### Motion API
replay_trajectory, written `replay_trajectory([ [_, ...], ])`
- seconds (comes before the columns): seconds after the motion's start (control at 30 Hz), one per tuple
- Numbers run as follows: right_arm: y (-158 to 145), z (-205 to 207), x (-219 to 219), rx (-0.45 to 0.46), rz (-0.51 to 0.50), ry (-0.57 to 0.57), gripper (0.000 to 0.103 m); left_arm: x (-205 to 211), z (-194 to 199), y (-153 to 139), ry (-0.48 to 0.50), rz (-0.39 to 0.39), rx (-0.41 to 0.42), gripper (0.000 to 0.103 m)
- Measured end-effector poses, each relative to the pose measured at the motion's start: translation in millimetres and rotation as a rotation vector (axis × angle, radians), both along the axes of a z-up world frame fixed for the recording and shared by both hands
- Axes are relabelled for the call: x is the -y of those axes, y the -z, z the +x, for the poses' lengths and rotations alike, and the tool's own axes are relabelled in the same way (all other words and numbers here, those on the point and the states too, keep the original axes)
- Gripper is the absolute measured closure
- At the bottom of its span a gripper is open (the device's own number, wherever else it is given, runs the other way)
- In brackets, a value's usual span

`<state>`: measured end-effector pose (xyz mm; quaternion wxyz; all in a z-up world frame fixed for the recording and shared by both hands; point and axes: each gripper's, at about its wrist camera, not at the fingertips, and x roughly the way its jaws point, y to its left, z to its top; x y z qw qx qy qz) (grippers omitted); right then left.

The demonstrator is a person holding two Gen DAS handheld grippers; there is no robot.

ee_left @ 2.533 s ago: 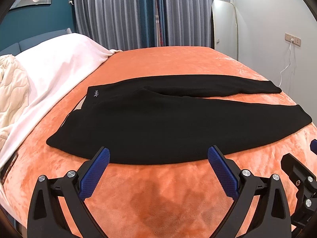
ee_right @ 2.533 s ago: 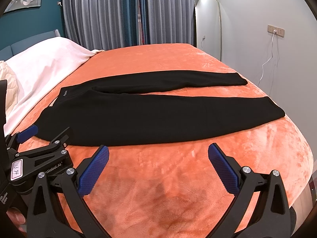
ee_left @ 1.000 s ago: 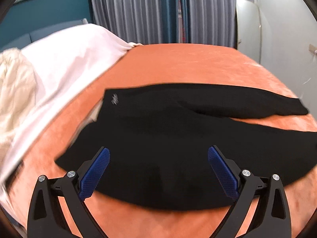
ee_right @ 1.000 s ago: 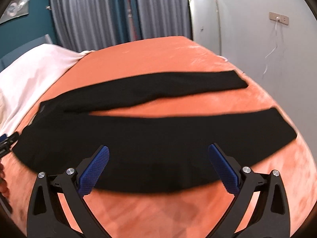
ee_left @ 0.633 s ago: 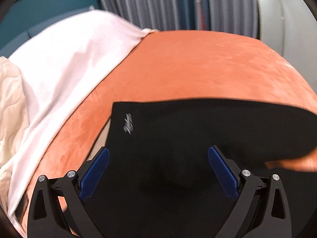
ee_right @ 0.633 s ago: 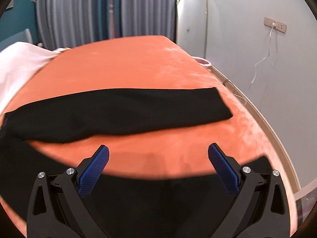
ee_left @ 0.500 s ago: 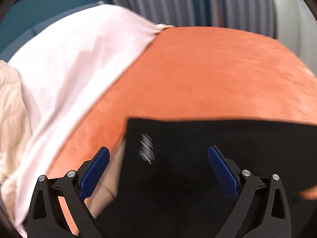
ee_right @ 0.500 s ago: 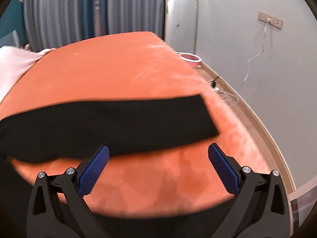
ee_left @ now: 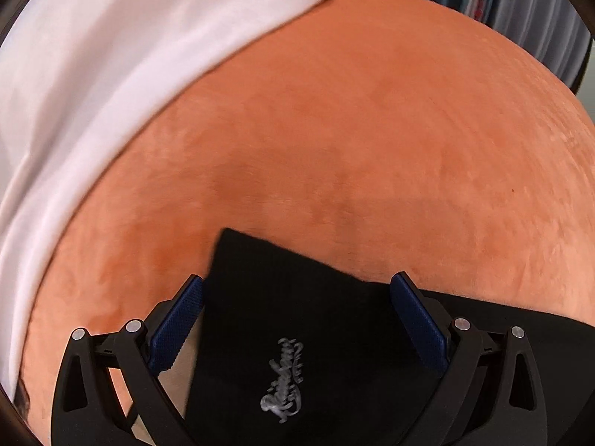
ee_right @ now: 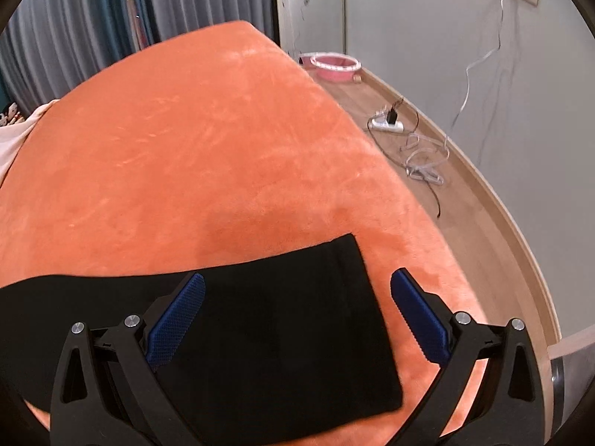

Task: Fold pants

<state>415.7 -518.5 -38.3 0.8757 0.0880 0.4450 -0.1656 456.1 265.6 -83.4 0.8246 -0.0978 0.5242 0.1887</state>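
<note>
Black pants lie flat on the orange bed cover. In the left wrist view the waistband corner of the pants [ee_left: 297, 334], with a small silver logo [ee_left: 282, 383], lies between the fingers of my left gripper [ee_left: 297, 319], which is open just above it. In the right wrist view the far leg's cuff end [ee_right: 297, 319] lies between the fingers of my right gripper [ee_right: 297, 316], also open and close over it. Neither gripper holds cloth. The middle of the pants is out of view.
The orange bed cover [ee_left: 353, 130] spreads ahead. A white sheet [ee_left: 93, 55] covers the left side. Right of the bed [ee_right: 186, 130] are wooden floor, a power strip with cables [ee_right: 388, 123], a pink basin [ee_right: 334, 65] and a grey wall.
Both grippers have moved forward and down over the pants: the left to the waistband corner, the right to the far leg's cuff. Both have stayed open.
</note>
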Motion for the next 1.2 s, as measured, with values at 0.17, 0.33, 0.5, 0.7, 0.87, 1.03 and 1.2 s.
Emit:
replay_trajectory([
  [0.17,24.9,19.4,-1.1,-0.052,0.013,0.011,0.005,0.8,4.3,3.0,-0.038,-0.005,-0.004,0.028],
  [0.33,24.9,19.9,-12.6,-0.010,-0.042,-0.021,0.036,13.4,3.6,-4.8,0.020,0.021,0.015,0.075],
  [0.5,4.2,3.3,-6.3,0.056,0.021,-0.023,0.092,20.0,-18.4,-28.6,0.032,0.004,0.078,0.085],
  [0.7,-52.1,-32.1,-19.8,0.174,-0.016,-0.085,0.092,13.1,-61.9,-85.1,0.065,-0.068,0.219,0.085],
  [0.87,-98.5,-74.5,-34.2,0.274,-0.045,-0.133,0.092,8.7,-108.9,-129.4,0.117,-0.108,0.321,0.085],
  [1.03,-134.2,-135.2,-34.7,0.366,-0.083,-0.175,0.092,10.8,-171.1,-156.0,0.171,-0.102,0.359,0.085],
  [1.2,-145.9,-186.8,-27.2,0.394,-0.087,-0.213,0.092,3.1,-232.3,-161.2,0.197,-0.093,0.358,0.085],
])
